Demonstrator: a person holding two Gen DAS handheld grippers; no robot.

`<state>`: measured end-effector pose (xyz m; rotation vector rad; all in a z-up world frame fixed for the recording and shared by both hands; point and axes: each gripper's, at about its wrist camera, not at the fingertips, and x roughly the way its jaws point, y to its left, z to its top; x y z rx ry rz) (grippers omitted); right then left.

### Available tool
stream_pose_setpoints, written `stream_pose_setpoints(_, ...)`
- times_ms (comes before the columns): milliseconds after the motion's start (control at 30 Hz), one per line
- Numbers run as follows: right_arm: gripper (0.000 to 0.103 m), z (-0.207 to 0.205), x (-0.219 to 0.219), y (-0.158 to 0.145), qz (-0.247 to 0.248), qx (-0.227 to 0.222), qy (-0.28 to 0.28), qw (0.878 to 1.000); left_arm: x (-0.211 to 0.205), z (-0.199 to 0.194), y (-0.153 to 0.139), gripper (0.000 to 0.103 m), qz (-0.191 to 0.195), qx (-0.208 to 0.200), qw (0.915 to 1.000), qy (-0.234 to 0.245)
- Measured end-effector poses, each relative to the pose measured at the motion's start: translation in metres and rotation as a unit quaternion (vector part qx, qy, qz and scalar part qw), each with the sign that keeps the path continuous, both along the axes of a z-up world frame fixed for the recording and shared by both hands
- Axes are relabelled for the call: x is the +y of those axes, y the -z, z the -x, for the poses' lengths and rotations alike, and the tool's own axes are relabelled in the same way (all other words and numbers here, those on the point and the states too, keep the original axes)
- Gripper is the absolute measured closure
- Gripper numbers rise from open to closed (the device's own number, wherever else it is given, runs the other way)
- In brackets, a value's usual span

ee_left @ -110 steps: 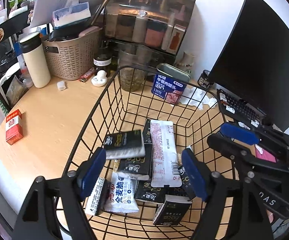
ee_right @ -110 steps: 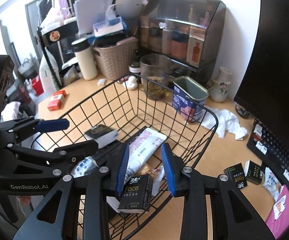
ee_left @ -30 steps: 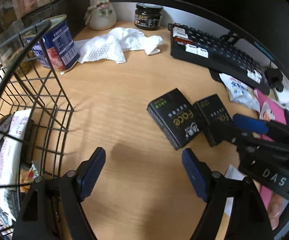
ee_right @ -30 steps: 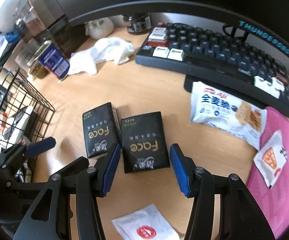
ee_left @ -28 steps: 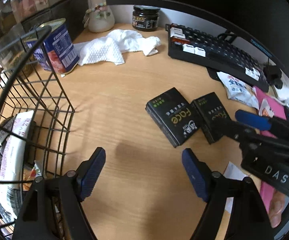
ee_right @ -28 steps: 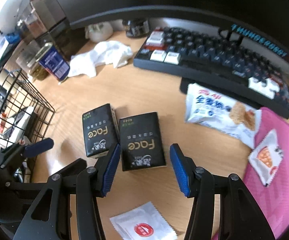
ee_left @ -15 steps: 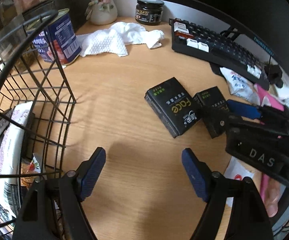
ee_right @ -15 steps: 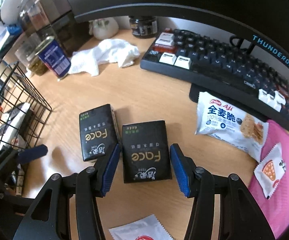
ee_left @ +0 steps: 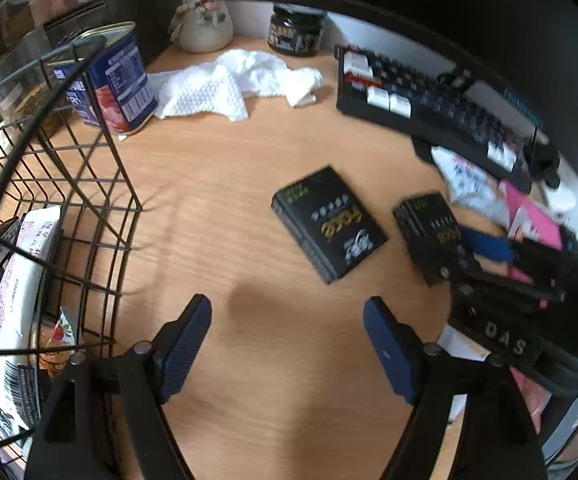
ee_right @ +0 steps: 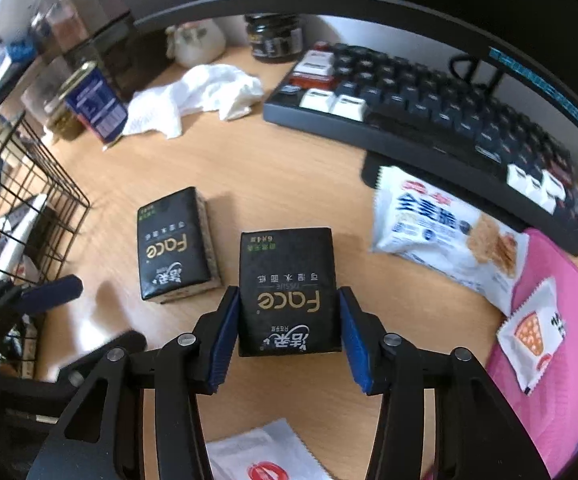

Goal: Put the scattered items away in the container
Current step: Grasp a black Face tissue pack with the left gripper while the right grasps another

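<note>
Two black "Face" tissue packs lie on the wooden desk. My right gripper point(ee_right: 287, 300) has come down over the right-hand pack point(ee_right: 289, 280). Its jaws are closing, and both blue pads sit against the pack's sides. The other pack point(ee_right: 173, 244) lies just to its left, and also shows in the left wrist view as the nearer pack point(ee_left: 329, 224). My left gripper point(ee_left: 287, 312) hangs open over bare desk with nothing between its fingers. The black wire basket point(ee_left: 141, 210) stands at the left and holds several packets.
A snack packet point(ee_right: 445, 220) lies against the keyboard point(ee_right: 429, 108). A pink pad point(ee_right: 561, 292) with a small sachet point(ee_right: 533, 332) is on the right. A white sachet point(ee_right: 265, 460) lies under my right gripper. A white cloth point(ee_left: 225, 84), a blue can point(ee_left: 117, 80) and a jar point(ee_left: 297, 32) stand behind.
My right gripper has dropped closer to the right-hand tissue pack and its jaws have narrowed onto the pack's sides. The left gripper has stayed in place, still open.
</note>
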<state>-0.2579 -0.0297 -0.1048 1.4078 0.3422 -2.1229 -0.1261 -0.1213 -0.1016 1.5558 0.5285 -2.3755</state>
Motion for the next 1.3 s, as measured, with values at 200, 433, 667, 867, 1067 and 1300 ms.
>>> stream_pose_setpoints(200,0.057,0.003,0.039,-0.016,0.021,0.011,0.029,0.999,-0.006,0.029,-0.008,0.022,-0.013,0.017,0.9997,-0.013)
stream_pose_setpoints(433,0.057,0.004,0.058,-0.022,0.027,0.012,0.039,0.999,-0.009,0.06,0.013,0.022,-0.008,-0.013,0.9996,-0.025)
stream_pose_setpoints(667,0.056,0.007,0.06,-0.018,0.029,0.01,0.044,0.999,0.014,0.067,0.014,0.05,0.085,-0.042,0.9947,0.038)
stream_pose_setpoints(867,0.056,0.0,0.059,-0.02,0.029,0.012,0.04,0.999,0.018,0.057,0.011,0.051,0.073,-0.045,0.9948,0.054)
stream_pose_setpoints(1067,0.057,-0.011,0.059,-0.031,0.027,0.024,0.038,0.999,0.017,0.039,-0.009,0.051,0.076,-0.024,0.9954,0.054)
stream_pose_setpoints(1300,0.051,-0.005,0.057,-0.009,-0.022,0.058,0.059,0.996,0.016,0.026,-0.006,0.051,0.074,-0.025,0.9954,0.055)
